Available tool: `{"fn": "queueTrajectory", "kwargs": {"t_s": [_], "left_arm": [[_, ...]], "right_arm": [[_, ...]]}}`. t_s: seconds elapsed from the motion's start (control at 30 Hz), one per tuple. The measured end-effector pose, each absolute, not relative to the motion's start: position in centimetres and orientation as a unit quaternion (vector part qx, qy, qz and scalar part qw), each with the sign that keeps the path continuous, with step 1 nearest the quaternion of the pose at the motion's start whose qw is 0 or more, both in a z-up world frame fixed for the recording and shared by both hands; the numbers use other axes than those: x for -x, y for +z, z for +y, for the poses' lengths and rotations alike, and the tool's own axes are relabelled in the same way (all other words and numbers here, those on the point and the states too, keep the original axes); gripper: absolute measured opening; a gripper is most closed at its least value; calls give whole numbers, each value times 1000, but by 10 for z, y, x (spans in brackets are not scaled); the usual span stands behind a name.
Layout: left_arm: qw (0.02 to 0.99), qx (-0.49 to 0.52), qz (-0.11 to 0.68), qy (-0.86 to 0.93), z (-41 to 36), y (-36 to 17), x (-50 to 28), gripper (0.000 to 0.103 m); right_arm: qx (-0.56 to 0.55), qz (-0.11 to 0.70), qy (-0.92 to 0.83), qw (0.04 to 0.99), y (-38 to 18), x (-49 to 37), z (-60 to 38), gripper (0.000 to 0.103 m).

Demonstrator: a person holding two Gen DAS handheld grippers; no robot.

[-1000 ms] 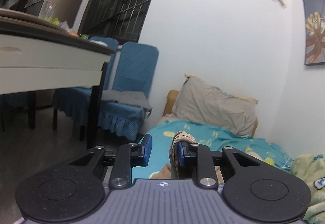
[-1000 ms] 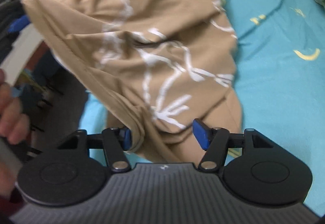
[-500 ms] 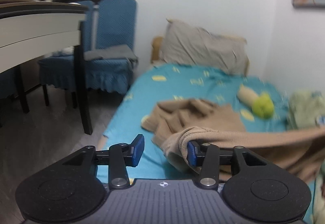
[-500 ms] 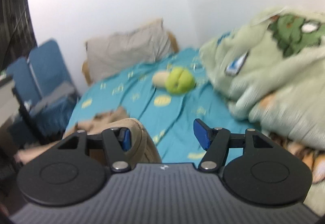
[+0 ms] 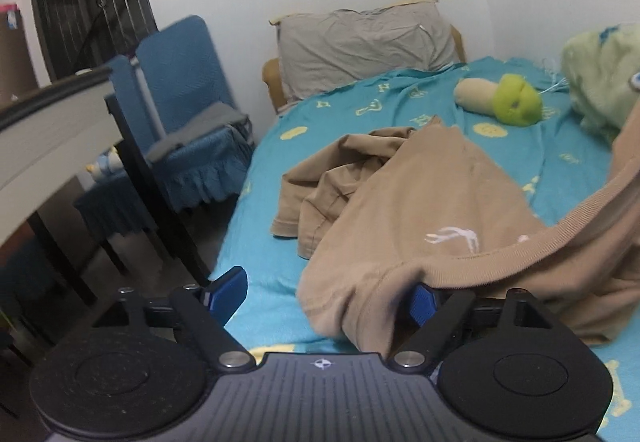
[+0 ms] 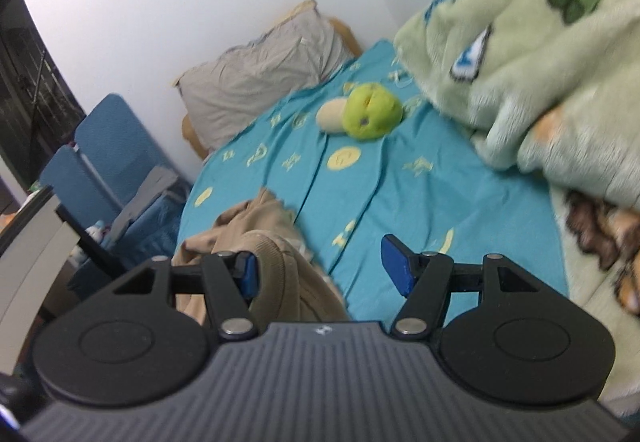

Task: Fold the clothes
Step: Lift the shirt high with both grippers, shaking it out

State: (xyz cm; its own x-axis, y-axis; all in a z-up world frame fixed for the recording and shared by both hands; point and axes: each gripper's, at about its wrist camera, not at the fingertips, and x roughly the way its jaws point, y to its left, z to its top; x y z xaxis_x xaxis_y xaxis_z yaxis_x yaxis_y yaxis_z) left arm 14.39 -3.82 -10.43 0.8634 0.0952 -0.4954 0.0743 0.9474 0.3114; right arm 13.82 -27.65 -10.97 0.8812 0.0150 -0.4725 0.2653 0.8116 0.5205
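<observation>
A tan sweatshirt (image 5: 408,209) with white print lies crumpled on the teal bedsheet (image 5: 400,109). Its ribbed hem stretches taut from my left gripper toward the right. My left gripper (image 5: 324,296) is open, and the hem hangs hooked over its right finger (image 5: 422,300). My right gripper (image 6: 320,270) is open too, and a fold of the tan sweatshirt (image 6: 272,262) drapes over its left finger (image 6: 248,274). The right finger of that gripper stands free above the sheet.
A grey pillow (image 5: 360,37) lies at the bed's head. A green and beige plush toy (image 5: 504,97) lies on the sheet. A pale green blanket (image 6: 540,49) is heaped at the right. Blue chairs (image 5: 180,89) and a table (image 5: 52,137) stand left of the bed.
Both grippers have swung from holding the sweatshirt up in the air down toward the bed. The garment now lies mostly on the sheet, its hem still hooked on one finger of each gripper.
</observation>
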Motion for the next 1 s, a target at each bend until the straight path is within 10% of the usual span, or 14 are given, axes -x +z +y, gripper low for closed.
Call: {"fn": "queueTrajectory", "kwargs": {"t_s": [0.43, 0.57, 1.0], "left_arm": [[981, 39, 151, 113, 30, -43, -129, 86], [982, 48, 139, 115, 34, -34, -120, 86], [986, 144, -29, 82, 34, 128, -61, 88]], "right_arm": [[-256, 436, -48, 861, -171, -170, -246, 63], [-280, 351, -109, 887, -150, -149, -261, 80], [-247, 69, -138, 957, 29, -116, -276, 79]]}}
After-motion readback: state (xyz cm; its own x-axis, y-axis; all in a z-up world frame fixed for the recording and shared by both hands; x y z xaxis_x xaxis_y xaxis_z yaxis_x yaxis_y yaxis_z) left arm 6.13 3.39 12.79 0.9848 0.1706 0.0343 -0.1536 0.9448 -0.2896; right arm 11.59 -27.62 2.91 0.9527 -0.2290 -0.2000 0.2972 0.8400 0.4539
